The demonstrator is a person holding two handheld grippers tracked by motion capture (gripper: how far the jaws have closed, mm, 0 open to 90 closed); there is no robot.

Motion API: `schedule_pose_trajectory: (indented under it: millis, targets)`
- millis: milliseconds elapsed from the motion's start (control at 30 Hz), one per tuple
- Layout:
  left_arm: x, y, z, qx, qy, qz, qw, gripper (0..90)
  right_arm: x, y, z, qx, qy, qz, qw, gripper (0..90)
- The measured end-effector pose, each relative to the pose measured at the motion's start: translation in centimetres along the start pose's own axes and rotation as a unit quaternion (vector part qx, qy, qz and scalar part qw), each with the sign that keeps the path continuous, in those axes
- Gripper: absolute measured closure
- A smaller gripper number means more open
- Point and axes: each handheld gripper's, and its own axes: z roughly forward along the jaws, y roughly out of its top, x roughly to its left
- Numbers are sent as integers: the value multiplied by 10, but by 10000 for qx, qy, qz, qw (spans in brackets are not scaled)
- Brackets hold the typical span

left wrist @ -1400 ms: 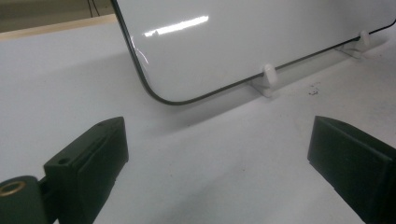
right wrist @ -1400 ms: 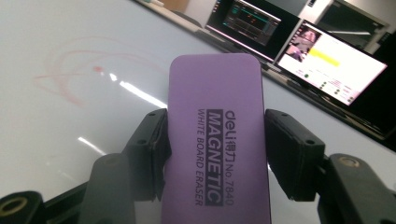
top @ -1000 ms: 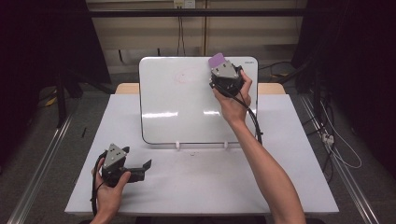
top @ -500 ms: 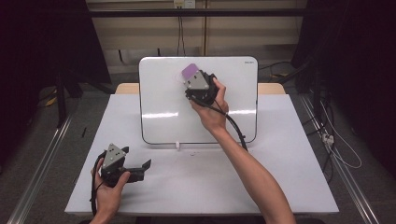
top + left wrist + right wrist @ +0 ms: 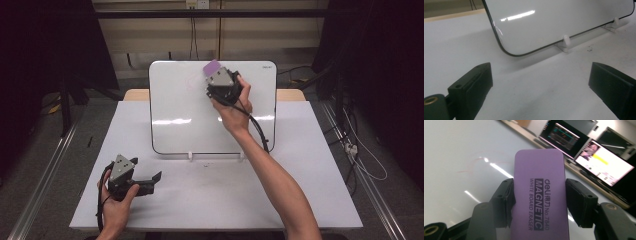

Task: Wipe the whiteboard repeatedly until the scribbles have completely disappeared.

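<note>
A white board (image 5: 185, 110) stands tilted on small white feet at the back of the table. My right gripper (image 5: 214, 75) is up against its upper middle, shut on a purple magnetic whiteboard eraser (image 5: 212, 67) (image 5: 539, 195). Faint red marks (image 5: 477, 162) remain on the board beside the eraser. My left gripper (image 5: 155, 181) rests low on the table at the front left, open with nothing between its jaws. In the left gripper view the board's lower corner (image 5: 506, 50) and a white foot (image 5: 565, 40) lie ahead of the open jaws.
The white table (image 5: 310, 165) spreads to the right of the board and in front of it. A black cable (image 5: 257, 127) trails from the right gripper across the board. Metal rails (image 5: 45, 170) run along both sides of the table.
The right gripper with the eraser swept left across the top of the board, then came back right towards the middle. The left gripper stayed put.
</note>
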Motion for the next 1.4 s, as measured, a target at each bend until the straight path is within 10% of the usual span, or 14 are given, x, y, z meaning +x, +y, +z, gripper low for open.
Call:
schedule_pose_trajectory:
  millis: [200, 800, 967, 1400]
  targets:
    - [-2, 1, 1, 40, 9, 103, 9999, 51, -5, 14, 8, 56, -157, -20, 9999, 420]
    - [-4, 1, 0, 12, 14, 150, 9999, 51, 107, 19, 0, -38, 794, -769, 9939, 421]
    - [-2, 0, -1, -1, 26, 139, 9999, 51, 93, 27, 7, -31, 558, -465, 9974, 421]
    - [-2, 1, 0, 31, 27, 164, 9999, 52, -12, -5, -2, 182, -282, 567, 9978, 421]
